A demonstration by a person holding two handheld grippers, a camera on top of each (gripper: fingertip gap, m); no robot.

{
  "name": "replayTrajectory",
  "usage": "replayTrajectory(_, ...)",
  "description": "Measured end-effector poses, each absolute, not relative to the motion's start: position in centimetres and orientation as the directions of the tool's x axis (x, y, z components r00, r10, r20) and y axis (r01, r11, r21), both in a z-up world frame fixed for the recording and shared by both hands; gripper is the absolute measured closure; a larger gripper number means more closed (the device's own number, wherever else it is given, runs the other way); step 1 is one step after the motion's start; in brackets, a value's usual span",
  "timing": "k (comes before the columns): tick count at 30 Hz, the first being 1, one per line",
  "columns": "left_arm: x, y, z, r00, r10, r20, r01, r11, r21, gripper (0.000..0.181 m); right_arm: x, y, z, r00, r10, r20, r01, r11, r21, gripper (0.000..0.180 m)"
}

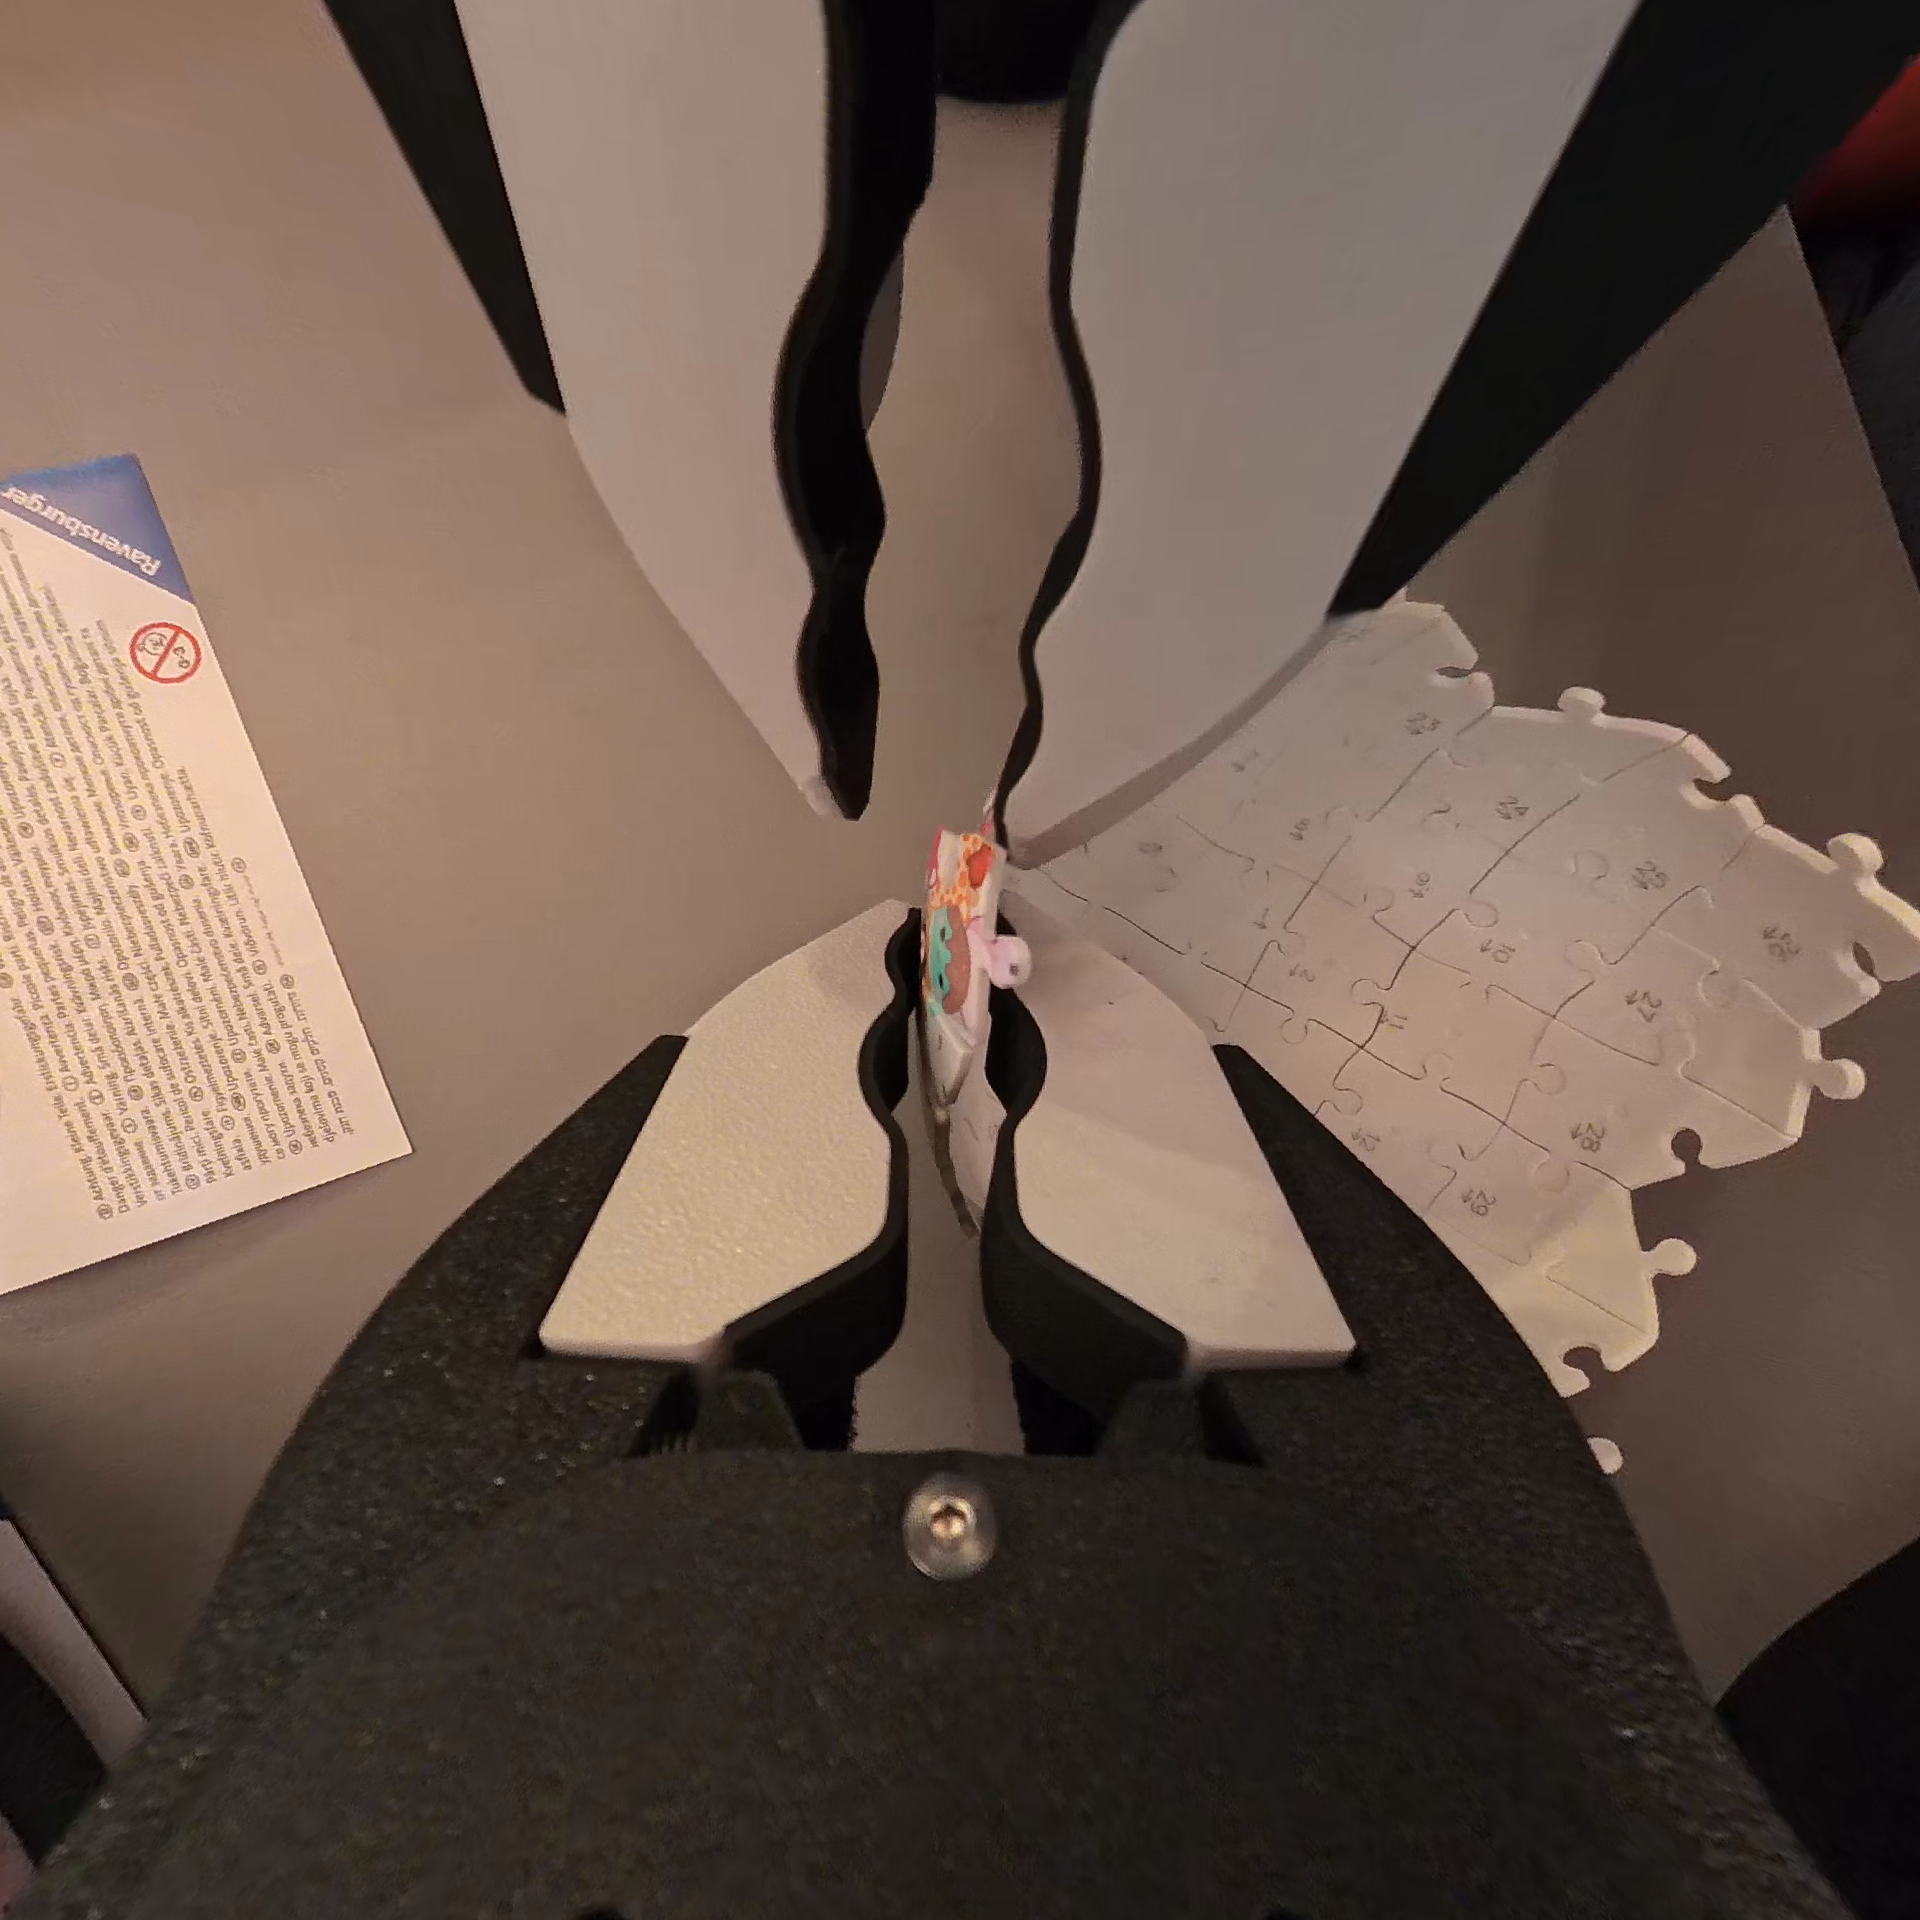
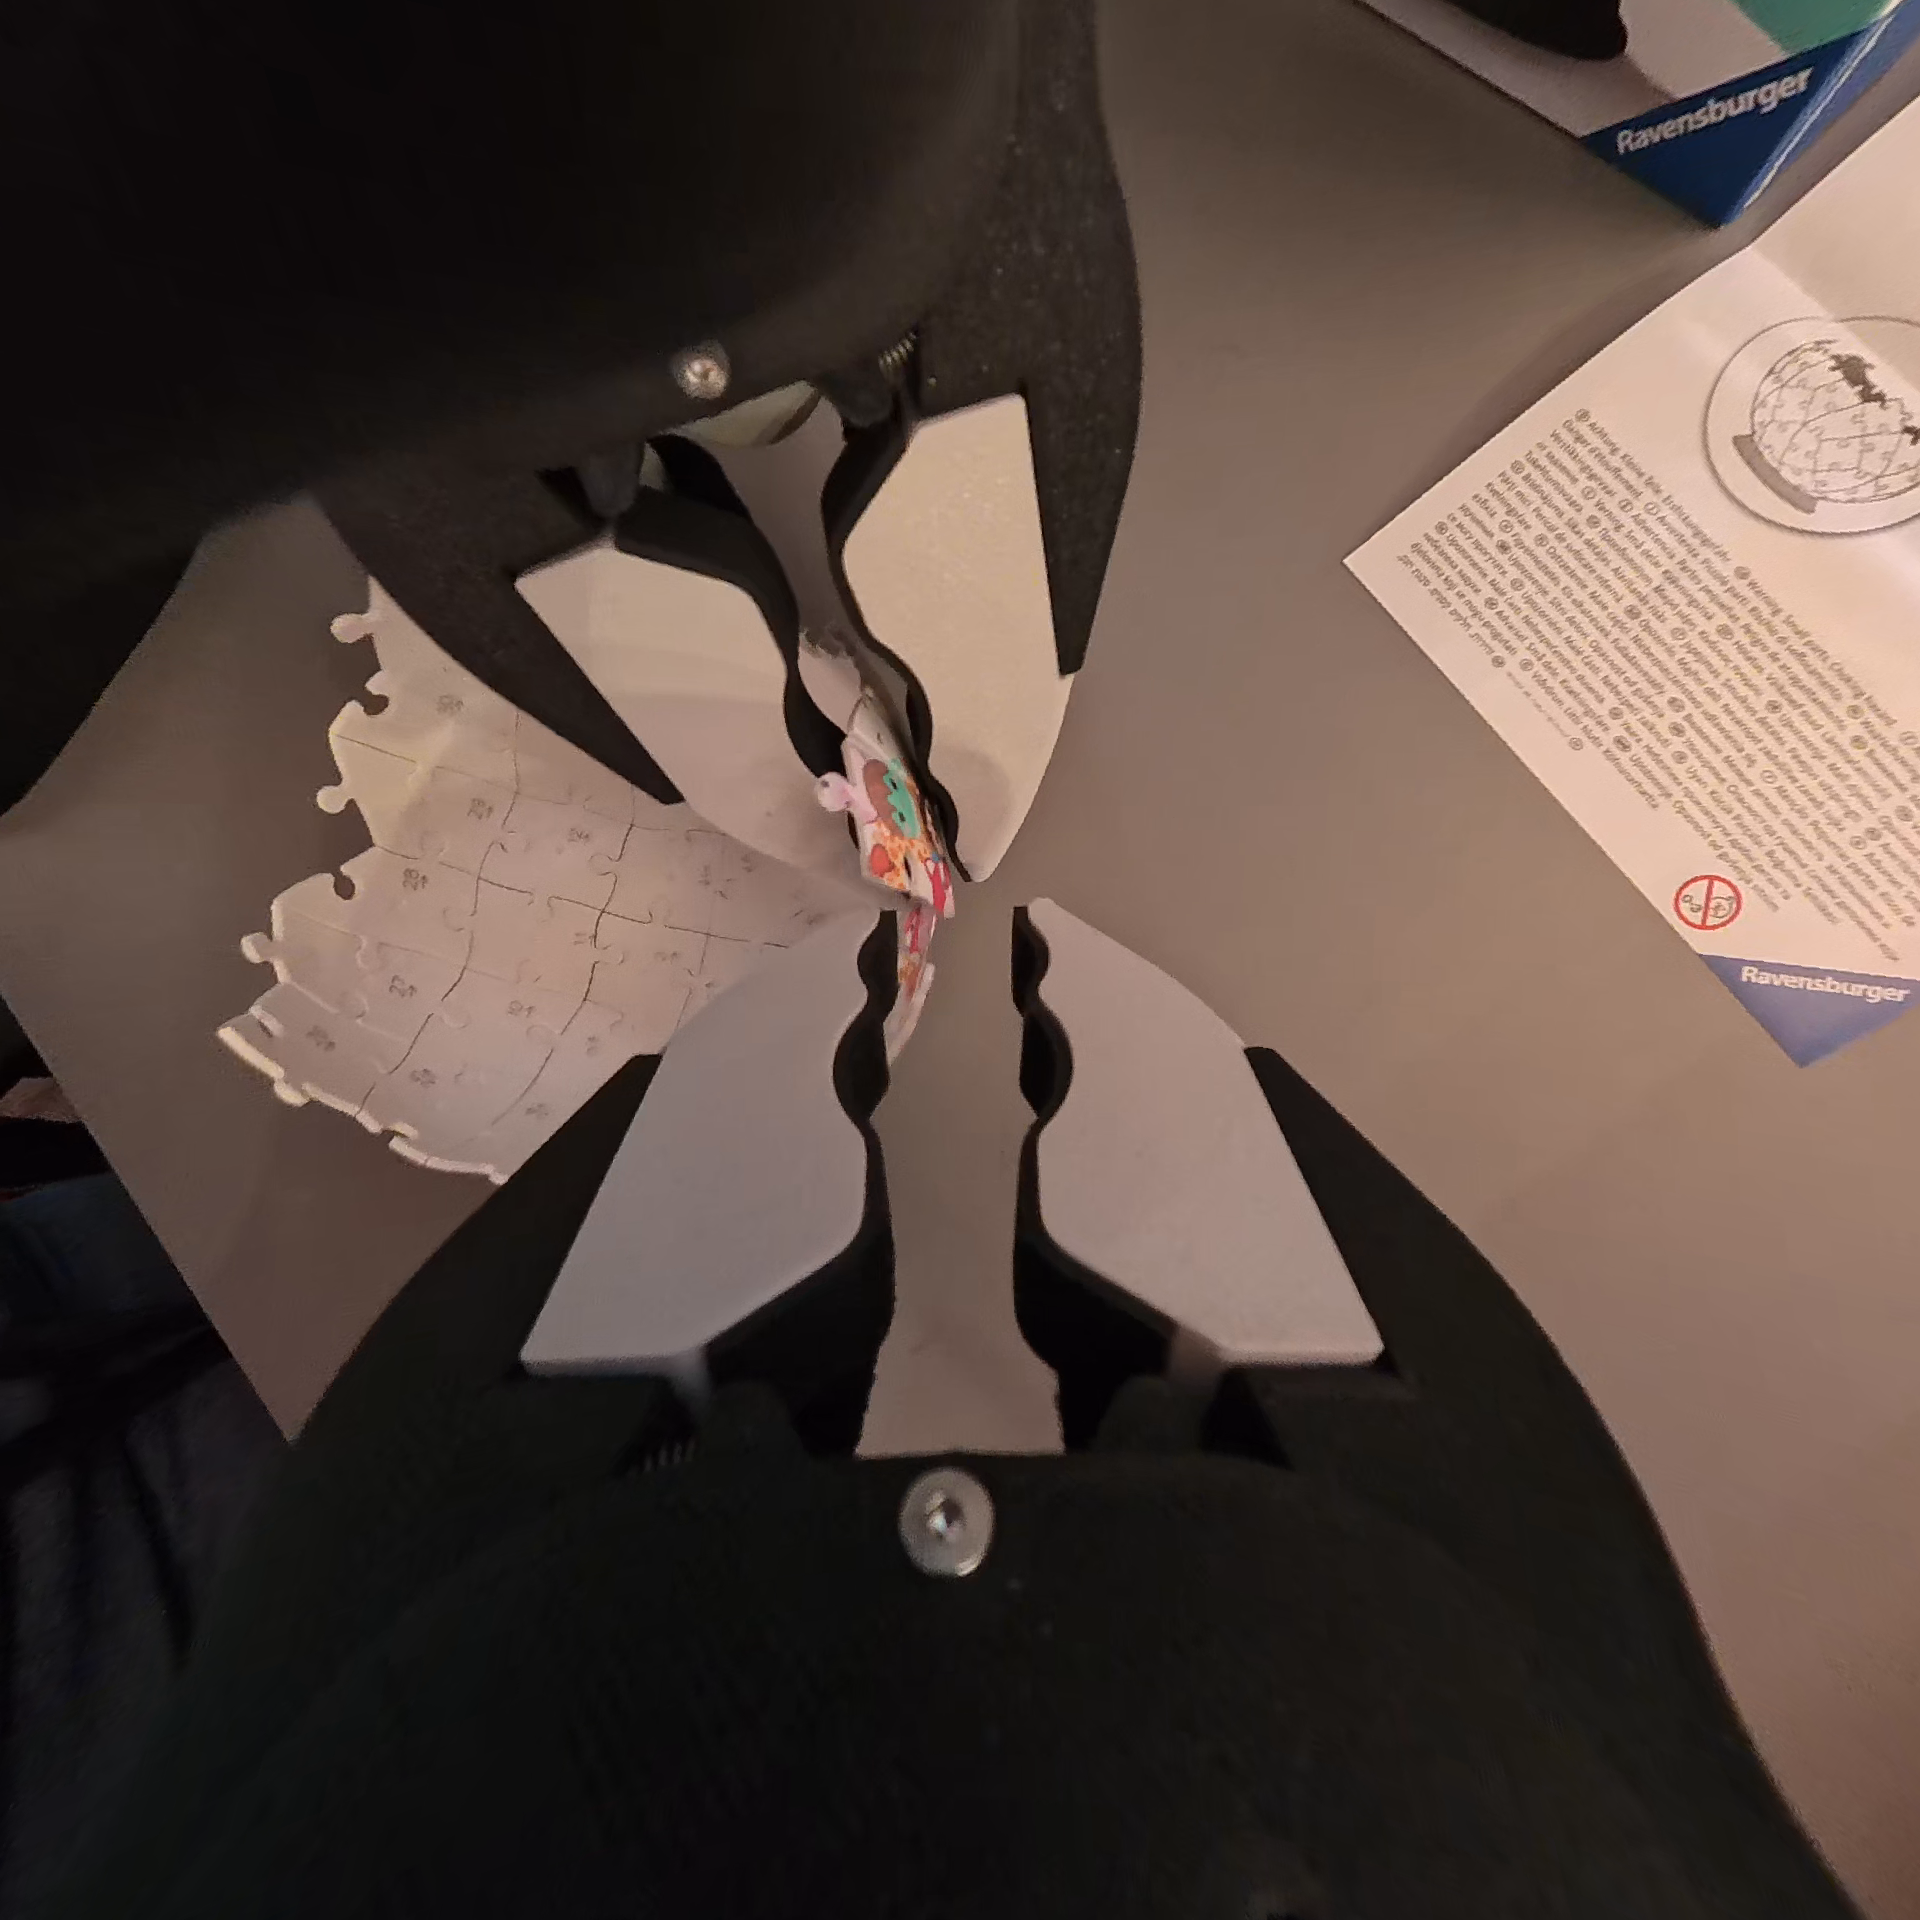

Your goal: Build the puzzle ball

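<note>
The partly built puzzle ball is a curved shell of joined pieces, its white numbered inner side facing the camera; it also shows in the right wrist view. My left gripper is shut on the shell's edge, where the colourful printed side shows between its fingers. My right gripper is open and faces the left gripper tip to tip. The shell's colourful edge reaches just inside the right gripper's gap, against its left finger. The right gripper also enters from the top of the left wrist view.
A printed leaflet lies flat on the grey table to the left; it also shows in the right wrist view on the right. A blue puzzle box stands at the far right corner. Both grippers' tips are close together, under 4 cm apart.
</note>
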State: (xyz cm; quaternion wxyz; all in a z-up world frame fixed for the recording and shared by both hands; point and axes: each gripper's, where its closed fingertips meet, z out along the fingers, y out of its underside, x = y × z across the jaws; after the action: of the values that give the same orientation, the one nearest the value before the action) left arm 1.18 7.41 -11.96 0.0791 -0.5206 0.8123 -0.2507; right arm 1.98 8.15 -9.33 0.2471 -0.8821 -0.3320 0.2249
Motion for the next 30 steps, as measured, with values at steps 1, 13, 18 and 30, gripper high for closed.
replayTrajectory(1,1.2,7.4,-12.0,-0.446,-0.885,0.133,-0.806,0.332,-0.490,0.171,2.0,8.1,-9.3,0.678,0.699,-0.226,0.477,-0.654,-0.587,0.158)
replayTrajectory(13,1.1,7.4,-12.0,-0.447,-0.885,0.133,-0.810,0.337,-0.479,0.171,1.8,7.2,-9.8,0.663,0.701,-0.262,0.497,-0.675,-0.546,0.145)
replayTrajectory(18,1.1,7.4,-12.0,-0.446,-0.885,0.134,-0.810,0.335,-0.481,0.171,2.0,7.4,-9.3,0.668,0.706,-0.236,0.518,-0.668,-0.534,0.151)
replayTrajectory(30,1.2,7.3,-12.0,-0.450,-0.883,0.133,-0.808,0.339,-0.482,0.171,2.1,6.9,-9.1,0.636,0.704,-0.318,0.553,-0.702,-0.448,0.161)
